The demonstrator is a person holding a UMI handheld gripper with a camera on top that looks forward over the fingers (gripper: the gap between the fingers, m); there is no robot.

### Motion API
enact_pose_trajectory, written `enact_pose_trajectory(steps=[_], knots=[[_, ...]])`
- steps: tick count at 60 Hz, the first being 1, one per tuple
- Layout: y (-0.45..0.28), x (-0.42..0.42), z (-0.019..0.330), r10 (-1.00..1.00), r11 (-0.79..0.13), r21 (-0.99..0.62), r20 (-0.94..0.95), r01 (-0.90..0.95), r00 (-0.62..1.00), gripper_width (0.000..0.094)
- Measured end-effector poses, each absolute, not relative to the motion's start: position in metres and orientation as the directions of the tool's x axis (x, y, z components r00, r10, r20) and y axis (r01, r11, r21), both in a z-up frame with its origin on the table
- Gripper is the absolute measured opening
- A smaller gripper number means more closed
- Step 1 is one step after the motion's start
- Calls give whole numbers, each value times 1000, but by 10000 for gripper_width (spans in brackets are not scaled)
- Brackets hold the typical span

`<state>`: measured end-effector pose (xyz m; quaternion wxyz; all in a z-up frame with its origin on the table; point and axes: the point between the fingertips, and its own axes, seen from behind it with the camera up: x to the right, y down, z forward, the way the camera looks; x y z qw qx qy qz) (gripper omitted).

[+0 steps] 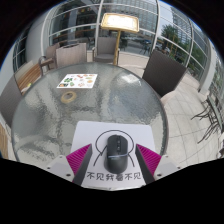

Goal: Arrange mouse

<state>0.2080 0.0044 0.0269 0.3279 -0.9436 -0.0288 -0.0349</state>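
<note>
Pink pads (76,160) on the gripper (114,166) sit wide apart, so it is open and holds nothing. Between the fingers lies the mouse (115,152). It is dark and rests on a white mat (95,138) with some marks along the near edge. I see a gap at each side of the mouse, so the fingers do not press on it yet.

To do this step well, I think the gripper should stay level and centered on the mouse, so both pads meet its sides at the same time. Close slowly. A mouse is smooth and rounded, so it could slip or turn if one pad touches first. Keep it low on the mat when moving it.

The mat lies on a round table (70,112) with a gray, shiny top. Far across the table sits a small card (76,81) with colored spots. Chairs (30,70) stand around the table. Beyond them is a wooden stand (120,28), and then a big building with many glass windows (90,20). The floor (185,100) looks like pale paving, so this seems to be outdoors.
</note>
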Motion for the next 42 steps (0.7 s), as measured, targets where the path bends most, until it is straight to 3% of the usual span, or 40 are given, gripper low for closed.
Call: enact_pose_trajectory(steps=[26,42], knots=[[-71,78,189,65,-629,-776,5,45,998,864],[-110,25,218,105,-587,-808,-25,41,994,866]])
